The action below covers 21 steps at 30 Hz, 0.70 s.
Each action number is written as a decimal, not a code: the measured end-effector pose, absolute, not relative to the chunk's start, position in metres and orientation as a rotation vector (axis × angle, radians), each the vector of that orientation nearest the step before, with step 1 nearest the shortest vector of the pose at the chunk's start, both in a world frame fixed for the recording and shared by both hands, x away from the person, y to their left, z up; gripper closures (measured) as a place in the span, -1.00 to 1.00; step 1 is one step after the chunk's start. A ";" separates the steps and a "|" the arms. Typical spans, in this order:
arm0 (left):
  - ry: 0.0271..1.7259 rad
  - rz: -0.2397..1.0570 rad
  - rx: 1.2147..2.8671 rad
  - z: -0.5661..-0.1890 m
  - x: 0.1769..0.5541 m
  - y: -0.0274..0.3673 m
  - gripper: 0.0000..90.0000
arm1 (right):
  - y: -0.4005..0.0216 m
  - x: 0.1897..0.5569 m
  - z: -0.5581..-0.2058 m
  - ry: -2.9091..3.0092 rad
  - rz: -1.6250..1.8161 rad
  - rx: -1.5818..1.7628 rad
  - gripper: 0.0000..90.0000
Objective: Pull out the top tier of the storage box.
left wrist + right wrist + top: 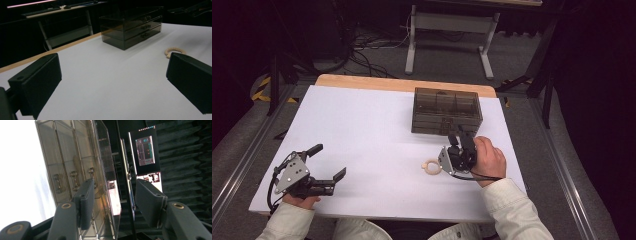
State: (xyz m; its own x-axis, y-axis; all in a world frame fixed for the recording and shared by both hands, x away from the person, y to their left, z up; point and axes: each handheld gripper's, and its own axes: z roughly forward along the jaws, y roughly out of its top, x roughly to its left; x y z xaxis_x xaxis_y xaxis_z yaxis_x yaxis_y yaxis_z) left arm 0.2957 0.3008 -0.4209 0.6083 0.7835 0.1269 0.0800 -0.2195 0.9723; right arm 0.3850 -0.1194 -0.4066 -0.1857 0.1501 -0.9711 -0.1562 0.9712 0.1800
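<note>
White covers the table (362,130), with dark floor and cables beyond its far edge. Near the person's right hand (488,156), the right gripper (460,137) is turned on its side, jaws apart with nothing between them, its tips just in front of the smoky drawer box (446,111); the three drawer knobs (73,180) sit beside one jaw. A pale ring (431,167) lies on the table just left of that gripper. Well off to the left, the left gripper (328,161) rests low with jaws spread wide and empty, looking toward the ring and box.
</note>
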 end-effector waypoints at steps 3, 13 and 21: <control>0.719 0.764 1.687 -0.421 0.296 0.301 -0.98 | -0.117 0.388 -0.410 1.728 0.237 -0.024 0.17; 0.717 0.763 1.688 -0.421 0.296 0.301 -0.98 | -0.112 0.399 -0.419 1.712 0.146 -0.049 0.24; 0.716 0.763 1.687 -0.421 0.296 0.301 -0.98 | -0.108 0.407 -0.427 1.701 0.078 -0.069 0.31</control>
